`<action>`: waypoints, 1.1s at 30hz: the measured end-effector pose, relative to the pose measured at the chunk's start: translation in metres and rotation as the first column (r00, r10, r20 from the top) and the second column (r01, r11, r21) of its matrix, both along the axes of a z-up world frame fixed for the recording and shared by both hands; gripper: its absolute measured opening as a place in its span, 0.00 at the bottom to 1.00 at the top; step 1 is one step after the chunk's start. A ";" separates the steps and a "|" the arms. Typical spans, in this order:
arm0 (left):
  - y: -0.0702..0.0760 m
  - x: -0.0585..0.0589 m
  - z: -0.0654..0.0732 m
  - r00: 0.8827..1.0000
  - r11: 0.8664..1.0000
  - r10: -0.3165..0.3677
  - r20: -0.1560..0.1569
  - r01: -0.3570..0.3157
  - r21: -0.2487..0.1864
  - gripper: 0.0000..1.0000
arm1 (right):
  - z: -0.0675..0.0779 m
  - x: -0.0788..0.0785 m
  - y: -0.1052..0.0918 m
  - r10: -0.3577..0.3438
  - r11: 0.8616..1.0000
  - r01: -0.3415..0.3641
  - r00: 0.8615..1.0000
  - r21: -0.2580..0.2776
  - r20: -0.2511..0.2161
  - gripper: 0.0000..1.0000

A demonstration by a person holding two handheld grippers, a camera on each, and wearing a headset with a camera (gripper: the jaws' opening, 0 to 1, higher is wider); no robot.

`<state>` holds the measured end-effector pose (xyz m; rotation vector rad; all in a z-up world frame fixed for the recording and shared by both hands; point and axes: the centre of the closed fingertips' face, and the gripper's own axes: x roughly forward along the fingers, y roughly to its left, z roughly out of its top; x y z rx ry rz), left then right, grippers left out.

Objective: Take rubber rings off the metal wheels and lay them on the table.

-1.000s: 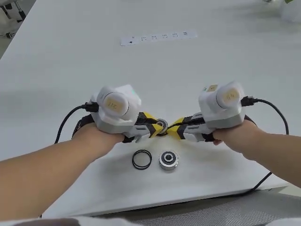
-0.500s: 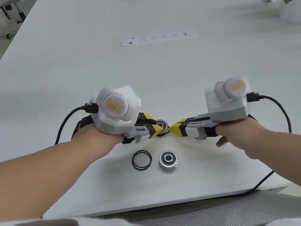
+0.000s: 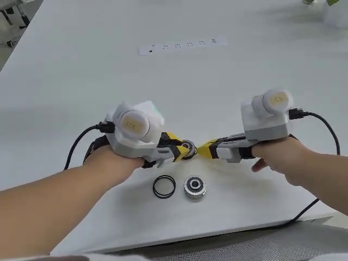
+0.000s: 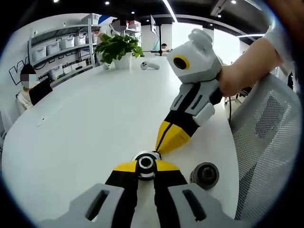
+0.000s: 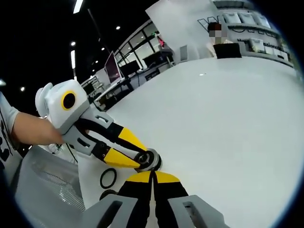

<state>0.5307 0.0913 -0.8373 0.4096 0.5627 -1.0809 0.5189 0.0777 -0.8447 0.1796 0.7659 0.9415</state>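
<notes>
- Your left gripper (image 3: 181, 149) sits low over the near part of the table (image 3: 81, 70), pointing right. Its yellow fingers are clamped on a metal wheel (image 3: 188, 147), one finger on each side.
- In the left gripper view the clamped wheel (image 4: 145, 163) sits face-on between your own yellow tips, held clear of the tabletop. There is a dark band round its rim.
- A loose rubber ring (image 3: 164, 185) lies flat on the table near the front edge, below and slightly left of the held wheel.
- A power strip (image 3: 182, 44) lies far back on the table, well apart from the work.
- A second wheel (image 3: 194, 185) lies flat just right of the ring without touching it, silver face up with a dark hub. The left gripper view shows it (image 4: 205, 174) on the table to the right of your jaws.
- Your right gripper (image 3: 203, 149) points left at the held wheel. Its fingers are together, with the yellow tip right at the wheel's rim.
- In the right gripper view your own jaws are pressed together just under the wheel (image 5: 151, 160), and the left gripper (image 5: 141, 159) holds it from the left. I cannot tell whether your tips pinch any rubber.
- A black cable (image 3: 321, 128) runs from the back of the right gripper off the table's front edge.
</notes>
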 end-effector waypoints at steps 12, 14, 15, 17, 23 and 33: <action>0.000 -0.001 0.000 1.000 1.000 0.019 0.005 -0.019 0.013 0.06 | 0.006 0.003 0.003 -0.074 0.994 0.078 0.996 0.080 -0.046 0.00; 0.000 -0.001 0.000 1.000 1.000 0.026 0.007 -0.026 0.013 0.06 | 0.007 0.003 0.004 -0.067 0.994 0.069 0.997 0.079 -0.031 0.00; 0.000 -0.001 0.000 1.000 1.000 0.027 0.006 -0.027 0.012 0.06 | 0.008 0.002 0.004 -0.063 0.994 0.065 0.998 0.083 -0.027 0.00; 0.000 0.000 0.000 1.000 1.000 0.028 0.000 -0.028 0.014 0.06 | 0.008 0.002 0.005 -0.057 0.995 0.058 0.998 0.077 -0.015 0.00; 0.000 -0.001 0.000 0.999 0.999 0.035 0.003 -0.036 0.021 0.06 | 0.010 0.002 0.007 -0.047 0.997 0.046 0.999 0.064 0.003 0.00; 0.000 -0.001 0.000 0.999 0.999 0.038 0.000 -0.038 0.021 0.06 | 0.016 0.000 0.017 -0.023 0.996 0.021 1.000 0.092 0.014 0.00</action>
